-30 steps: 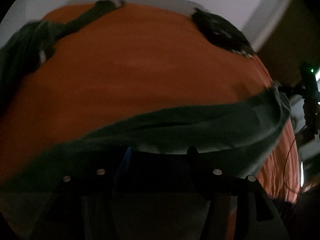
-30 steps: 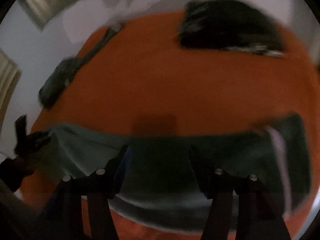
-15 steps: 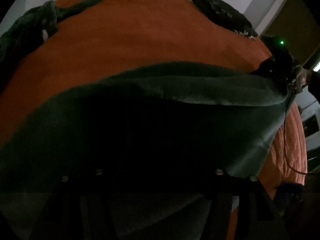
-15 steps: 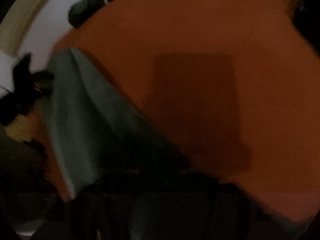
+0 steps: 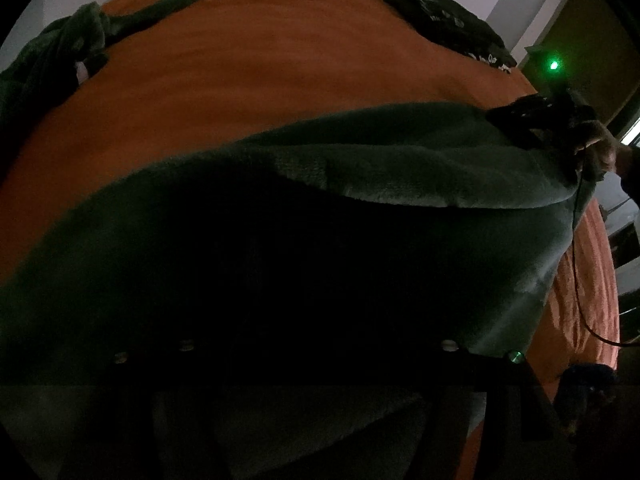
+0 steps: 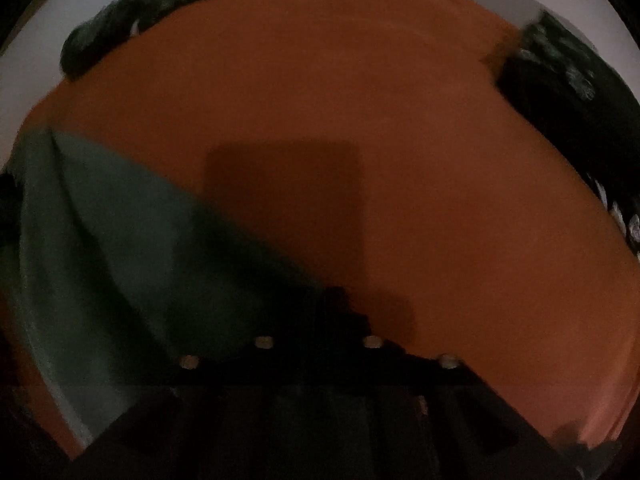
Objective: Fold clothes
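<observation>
Left tongs [image 5: 304,344] opening, buried under dark green fleece garment [image 5: 400,184], grip unclear. Right tongs [image 6: 316,320] opening, cloth between them. Garment, flat a second ago, now lifted and draped over orange bedspread [image 5: 280,80]: fold under way.

white print on the black garment [image 5: 444,16] is too small to read.

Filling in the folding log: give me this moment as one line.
stage: mid-fold | item: dark green fleece garment on orange bedspread | left claw: opening | right claw: opening, garment at its tips
</observation>
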A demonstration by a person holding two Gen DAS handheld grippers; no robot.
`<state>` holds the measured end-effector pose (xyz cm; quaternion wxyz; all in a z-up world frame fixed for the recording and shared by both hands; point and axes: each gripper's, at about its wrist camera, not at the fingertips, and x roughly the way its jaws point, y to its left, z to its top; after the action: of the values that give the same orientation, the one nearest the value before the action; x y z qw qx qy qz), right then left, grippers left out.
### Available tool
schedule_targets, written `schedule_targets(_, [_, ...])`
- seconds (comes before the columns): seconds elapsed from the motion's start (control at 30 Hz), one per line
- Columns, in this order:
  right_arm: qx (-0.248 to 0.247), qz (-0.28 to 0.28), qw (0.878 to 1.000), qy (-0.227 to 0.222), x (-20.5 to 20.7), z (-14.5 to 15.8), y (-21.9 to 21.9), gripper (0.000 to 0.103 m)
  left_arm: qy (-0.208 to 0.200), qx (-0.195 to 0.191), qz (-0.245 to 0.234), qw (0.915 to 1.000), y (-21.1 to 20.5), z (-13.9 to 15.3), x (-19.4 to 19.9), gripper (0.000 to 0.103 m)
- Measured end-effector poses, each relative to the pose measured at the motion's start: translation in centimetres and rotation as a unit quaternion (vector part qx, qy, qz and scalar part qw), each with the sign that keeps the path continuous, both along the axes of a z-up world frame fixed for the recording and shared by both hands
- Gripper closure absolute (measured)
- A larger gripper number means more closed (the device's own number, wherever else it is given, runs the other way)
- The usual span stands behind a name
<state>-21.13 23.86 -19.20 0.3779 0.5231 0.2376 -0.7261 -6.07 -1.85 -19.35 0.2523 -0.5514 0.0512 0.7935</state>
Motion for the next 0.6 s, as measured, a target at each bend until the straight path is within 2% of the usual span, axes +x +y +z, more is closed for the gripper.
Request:
schedule_targets(0.1, [-0.08, -0.109, 0.991, 0.013, -3.1, 5.3, 5.3, 0.049, 0.005, 0.017, 0.018, 0.9997, -1.3, 1.4, -0.5, 0.033])
schedule_targets(0.13, [-0.091, -0.149, 0.984, 0.016, -4.4, 6.5, 7.7, 0.048, 0.006, 0.021, 0.024, 0.9995, -1.7, 1.7, -0.7, 0.032])
schedule_targets(0.23, [-0.066, -0.26, 0.962, 0.041, -8.2, 8.3, 15.5, 0.048, 0.008, 0.03, 0.041, 0.9986, -3.0, 2.3, -1.2, 0.032])
schedule_targets(0.3, [-0.026, -0.304, 0.951, 0.045, -9.7, 8.2, 19.4, 0.049, 0.005, 0.03, 0.05, 0.9983, -3.5, 2.2, -1.5, 0.032])
schedule_targets(0.37, [0.0, -0.342, 0.94, 0.021, -11.1, 6.9, 24.7, 0.048, -0.004, 0.028, 0.054, 0.9981, -3.7, 1.7, -1.6, 0.032])
schedule_targets(0.43, [0.009, -0.354, 0.935, -0.022, -10.3, 5.0, 29.2, 0.048, -0.007, 0.025, 0.053, 0.9983, -3.4, 1.5, -1.6, 0.032])
schedule_targets(0.5, [-0.001, -0.353, 0.932, -0.076, -10.5, 3.2, 31.2, 0.049, -0.008, 0.022, 0.049, 0.9986, -3.1, 1.4, -1.8, 0.032])
schedule_targets(0.53, [-0.013, -0.355, 0.931, -0.088, -10.4, 3.2, 32.0, 0.049, -0.008, 0.021, 0.047, 0.9986, -3.0, 1.4, -1.9, 0.032])
schedule_targets(0.57, [-0.033, -0.358, 0.928, -0.095, -9.9, 3.3, 32.6, 0.059, -0.008, 0.021, 0.046, 0.9987, -3.0, 1.4, -2.0, 0.032])
schedule_targets(0.6, [-0.049, -0.36, 0.927, -0.095, -9.2, 3.6, 33.1, 0.074, -0.008, 0.02, 0.046, 0.9987, -3.1, 1.4, -2.1, 0.032])
